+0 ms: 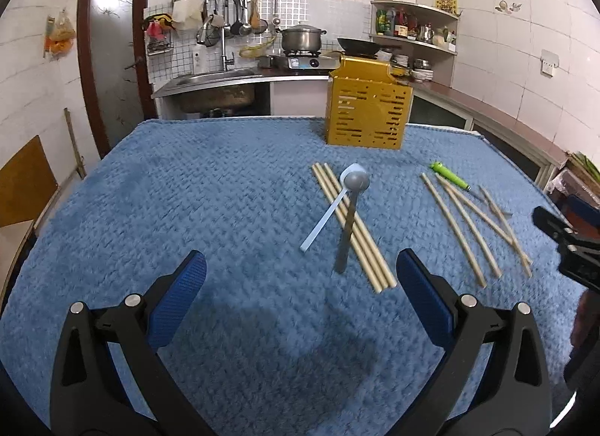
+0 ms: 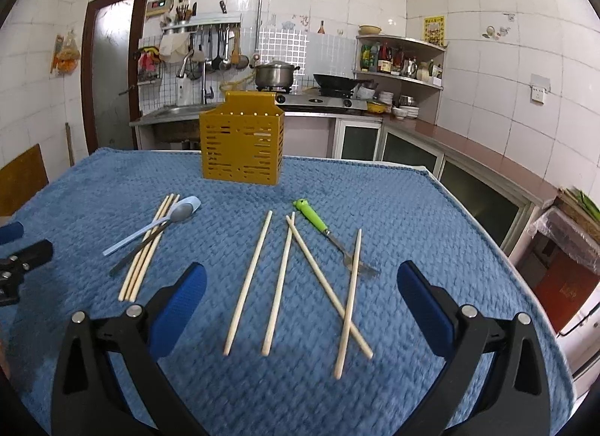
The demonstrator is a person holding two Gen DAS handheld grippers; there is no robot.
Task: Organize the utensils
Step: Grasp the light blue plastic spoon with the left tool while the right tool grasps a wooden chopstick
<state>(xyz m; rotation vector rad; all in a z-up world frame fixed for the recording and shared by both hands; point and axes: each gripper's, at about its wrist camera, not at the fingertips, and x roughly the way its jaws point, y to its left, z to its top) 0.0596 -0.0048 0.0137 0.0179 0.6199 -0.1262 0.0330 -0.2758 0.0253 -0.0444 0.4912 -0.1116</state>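
My left tongs (image 1: 300, 301) hang spread wide over the blue towel (image 1: 187, 211) that covers the tabletop, nothing between the blue pads, and my right tongs (image 2: 300, 304) hang spread just as wide and just as empty. Ahead of the left tongs lies a bundle of 3 chopsticks (image 1: 352, 226) packed side by side, and across them rest 2 spoons: a metal spoon (image 1: 350, 211) with its bowl at the far end and its handle pointing back toward me, and a pale blue plastic spoon (image 1: 326, 218) whose handle slants off to the left, its bowl tucked under the metal one. Over on the right side, in front of my right tongs, 4 loose chopsticks (image 2: 277, 286) are scattered; the 2 on the left lie apart from each other, the 2 on the right cross near their close ends. A fork with a green handle (image 2: 313, 218) lies just past them, its metal tines under the rightmost chopstick. At the far side of the towel stands the yellow slotted utensil holder (image 2: 240, 147), upright, well apart from everything on the cloth. From the left camera I catch the tip of my right tongs at the right edge; behind the tabletop sit a sink (image 1: 221, 77) and a pot (image 1: 302, 38) on the stove.
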